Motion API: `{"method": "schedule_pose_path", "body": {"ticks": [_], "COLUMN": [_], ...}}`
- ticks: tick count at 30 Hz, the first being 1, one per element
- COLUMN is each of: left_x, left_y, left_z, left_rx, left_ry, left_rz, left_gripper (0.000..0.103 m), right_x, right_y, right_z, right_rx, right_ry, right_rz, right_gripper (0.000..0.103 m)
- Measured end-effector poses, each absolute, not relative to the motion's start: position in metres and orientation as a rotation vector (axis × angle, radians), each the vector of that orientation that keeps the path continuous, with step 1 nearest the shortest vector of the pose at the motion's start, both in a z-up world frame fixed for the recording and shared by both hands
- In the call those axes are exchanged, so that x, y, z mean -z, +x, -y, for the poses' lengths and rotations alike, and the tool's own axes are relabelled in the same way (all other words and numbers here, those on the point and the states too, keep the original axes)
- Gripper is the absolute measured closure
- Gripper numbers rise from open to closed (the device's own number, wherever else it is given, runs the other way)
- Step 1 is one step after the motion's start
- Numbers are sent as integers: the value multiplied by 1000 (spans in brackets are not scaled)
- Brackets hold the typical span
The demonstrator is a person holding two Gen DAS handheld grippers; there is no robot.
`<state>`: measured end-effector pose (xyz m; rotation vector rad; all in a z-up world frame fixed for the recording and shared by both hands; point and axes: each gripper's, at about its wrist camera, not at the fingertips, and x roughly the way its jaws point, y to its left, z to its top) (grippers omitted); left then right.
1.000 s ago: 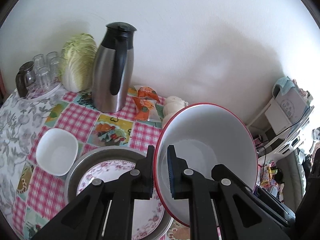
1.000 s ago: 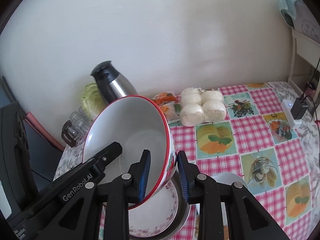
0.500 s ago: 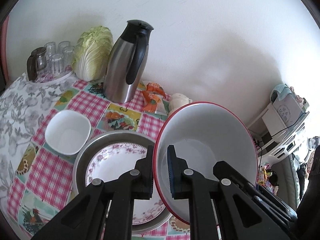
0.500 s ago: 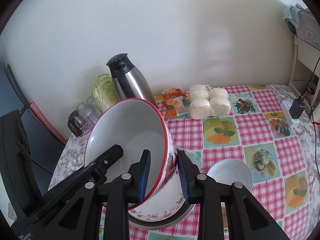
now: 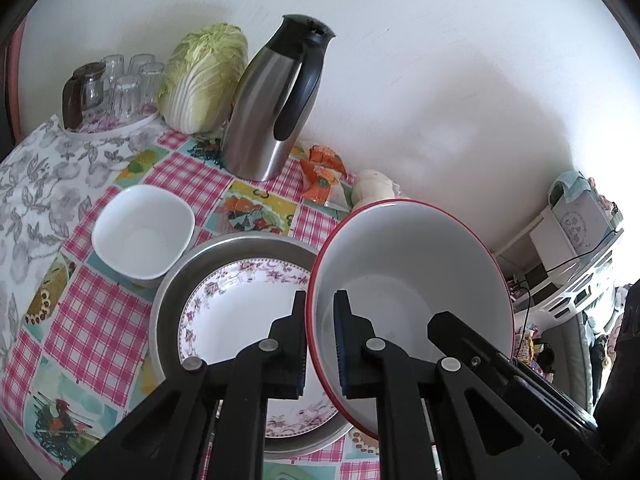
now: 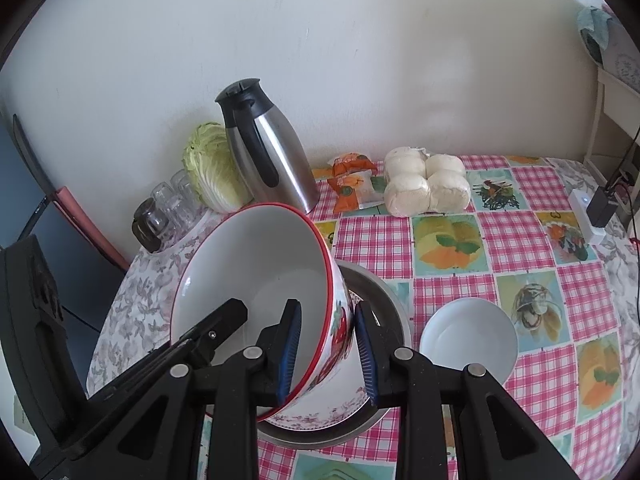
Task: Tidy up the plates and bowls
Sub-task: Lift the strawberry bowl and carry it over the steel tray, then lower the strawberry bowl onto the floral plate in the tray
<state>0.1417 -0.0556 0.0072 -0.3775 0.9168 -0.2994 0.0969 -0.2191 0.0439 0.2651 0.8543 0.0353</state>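
Both grippers hold one large red-rimmed white bowl [image 5: 416, 280], also in the right wrist view [image 6: 264, 268]. My left gripper [image 5: 320, 344] is shut on its left rim. My right gripper [image 6: 328, 356] is shut on its right wall. The bowl hangs tilted above a floral plate [image 5: 236, 312] that lies in a grey metal pan [image 5: 248, 246]. A square white bowl [image 5: 144, 228] sits left of the pan. A round white bowl [image 6: 468, 336] sits right of the pan.
A steel thermos jug [image 5: 276, 96], a cabbage [image 5: 204, 76] and glasses on a tray [image 5: 116, 88] stand at the back by the wall. Orange snack packets [image 6: 352, 184] and packed white buns [image 6: 424, 184] lie behind. A charger [image 6: 600, 208] sits at the right edge.
Both grippers and the big bowl have risen and drawn back from the table. More of the plate, pan and side bowls has come into view.
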Motion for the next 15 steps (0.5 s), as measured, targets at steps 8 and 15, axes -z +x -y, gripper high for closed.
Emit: {"method": "schedule_pose_path", "body": {"ticks": [8,15], "left_x": [10,21], "left_y": [148,154], "left_z": [46,36], "left_rx": [282,258], "left_ry": [-409,-419], "left_rz": [-964,-997], "left_gripper": [92,92], "right_x": [-27,-7], "right_y": [105,114], "right_z": [210,205], "right_rx": [-42,-68], "right_ry": [245,273], "right_rz": [-903,-960], "right_gripper": [73,73]}}
